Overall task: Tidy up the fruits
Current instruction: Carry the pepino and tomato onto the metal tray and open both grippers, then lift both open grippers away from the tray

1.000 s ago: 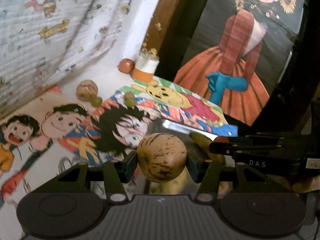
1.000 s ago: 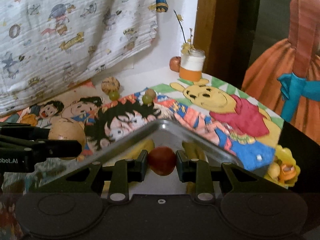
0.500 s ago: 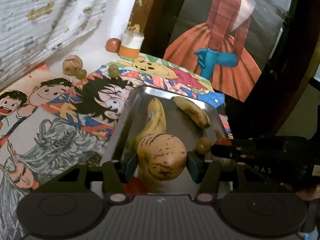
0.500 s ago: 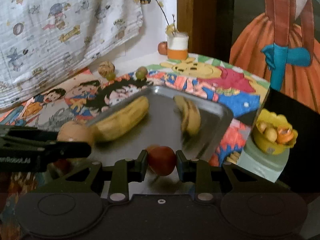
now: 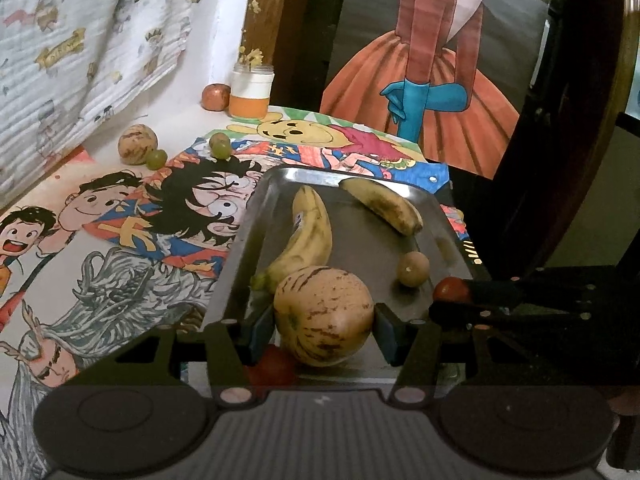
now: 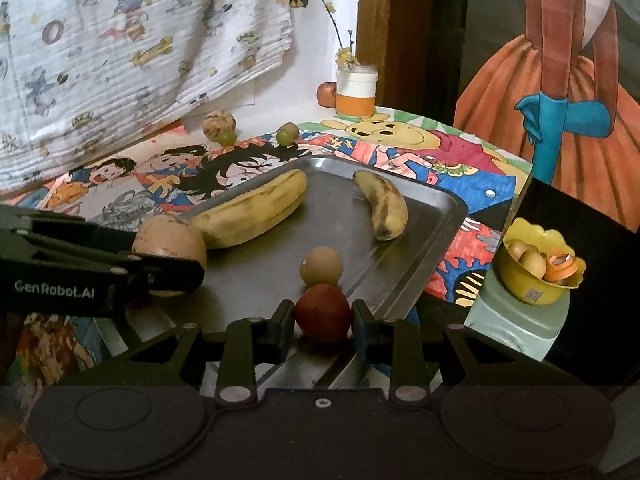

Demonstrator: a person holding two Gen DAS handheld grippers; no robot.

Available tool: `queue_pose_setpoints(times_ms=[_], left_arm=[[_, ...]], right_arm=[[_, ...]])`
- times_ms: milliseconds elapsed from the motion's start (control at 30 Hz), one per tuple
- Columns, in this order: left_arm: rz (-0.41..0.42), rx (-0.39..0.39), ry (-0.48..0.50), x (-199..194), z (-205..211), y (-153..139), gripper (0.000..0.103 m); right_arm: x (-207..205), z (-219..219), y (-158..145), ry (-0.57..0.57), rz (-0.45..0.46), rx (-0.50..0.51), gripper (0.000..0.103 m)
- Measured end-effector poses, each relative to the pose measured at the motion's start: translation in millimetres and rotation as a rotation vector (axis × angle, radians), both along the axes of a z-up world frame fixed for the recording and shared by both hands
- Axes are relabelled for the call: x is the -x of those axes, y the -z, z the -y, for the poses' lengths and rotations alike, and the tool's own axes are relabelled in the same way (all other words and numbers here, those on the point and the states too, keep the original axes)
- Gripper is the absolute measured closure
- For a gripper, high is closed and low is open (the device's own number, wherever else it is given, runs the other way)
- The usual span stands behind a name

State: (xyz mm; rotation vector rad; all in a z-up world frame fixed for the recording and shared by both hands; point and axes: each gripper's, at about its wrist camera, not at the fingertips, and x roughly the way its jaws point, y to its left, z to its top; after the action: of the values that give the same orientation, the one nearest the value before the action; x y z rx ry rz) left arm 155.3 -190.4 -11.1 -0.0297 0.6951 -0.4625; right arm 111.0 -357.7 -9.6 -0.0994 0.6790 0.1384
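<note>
Here, left gripper (image 5: 324, 322) jaws clamp a striped melon (image 5: 323, 315) over the steel tray (image 5: 448, 224); right gripper (image 6: 323, 322) jaws pinch a red fruit (image 6: 323, 312). Beyond both jaws: two bananas (image 6: 256, 210), small brown fruit (image 6: 321, 266).

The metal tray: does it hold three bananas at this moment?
No, the metal tray holds only two bananas, a long banana and a shorter banana, with a small round brown fruit near them.

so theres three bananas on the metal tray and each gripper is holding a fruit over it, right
Not three: the right wrist view shows two bananas on the metal tray. The rest holds: the left gripper holds a striped melon, the right gripper a red fruit.
</note>
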Motion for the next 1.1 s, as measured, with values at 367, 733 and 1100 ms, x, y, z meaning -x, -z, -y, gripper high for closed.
queue_pose_setpoints(times_ms=[367,733,1100], left_arm=[[-0.004,0.065,-0.015,3,-11,-4,0.037],[0.125,0.134,-0.126,43,-48,-33,0.001],[0.149,0.123,-0.166,96,-96,-34,0.000]], right_arm=[[14,-8,-4,0.027,0.053,0.032,0.055],[65,-17,-30,0.153,0.096,-0.047,0.017],[130,-54,-38,0.276,0.162,-0.067,0.001]])
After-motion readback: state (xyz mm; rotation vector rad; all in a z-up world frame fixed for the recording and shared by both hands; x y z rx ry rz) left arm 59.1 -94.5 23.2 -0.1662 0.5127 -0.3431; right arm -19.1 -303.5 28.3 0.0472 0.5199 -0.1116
